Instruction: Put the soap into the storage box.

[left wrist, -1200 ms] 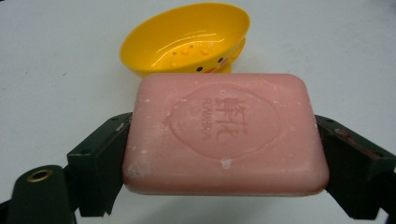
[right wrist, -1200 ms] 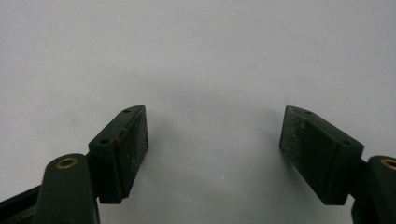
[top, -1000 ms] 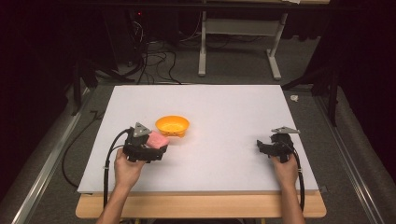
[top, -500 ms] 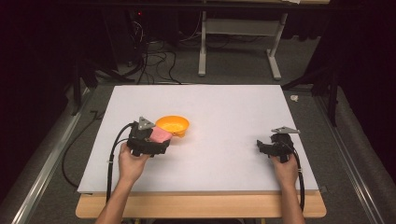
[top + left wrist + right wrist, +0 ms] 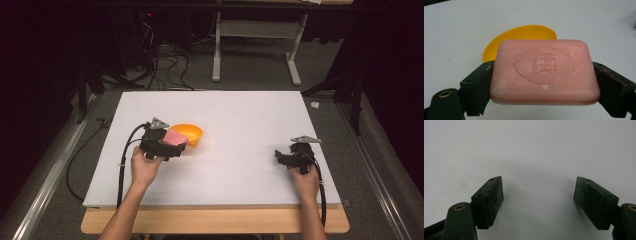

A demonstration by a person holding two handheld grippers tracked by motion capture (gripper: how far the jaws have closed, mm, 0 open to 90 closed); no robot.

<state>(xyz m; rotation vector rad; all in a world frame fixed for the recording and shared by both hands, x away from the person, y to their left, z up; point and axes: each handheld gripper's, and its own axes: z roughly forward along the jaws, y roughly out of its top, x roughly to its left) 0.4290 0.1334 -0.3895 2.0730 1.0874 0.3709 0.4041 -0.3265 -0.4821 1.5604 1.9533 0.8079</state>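
Note:
A pink bar of soap (image 5: 544,71) with an embossed stamp sits flat between the two black jaws of my left gripper (image 5: 172,145), which is shut on it. The soap (image 5: 175,137) hangs at the near rim of an orange bowl (image 5: 191,132) on the white table, left of centre. Behind the soap in the left gripper view, the bowl (image 5: 524,33) looks empty. Far to the right, my right gripper (image 5: 279,157) rests low over the table. Its jaws stand wide apart around bare white surface (image 5: 537,195).
The white board (image 5: 240,120) covers a wooden table whose front edge (image 5: 215,222) runs along the bottom. Cables trail off the left side to the floor. A white desk frame (image 5: 255,45) and more cables stand on the carpet beyond the far edge.
My left gripper has carried the soap forward and slightly right, up to the bowl's near rim. The right gripper has stayed where it was.

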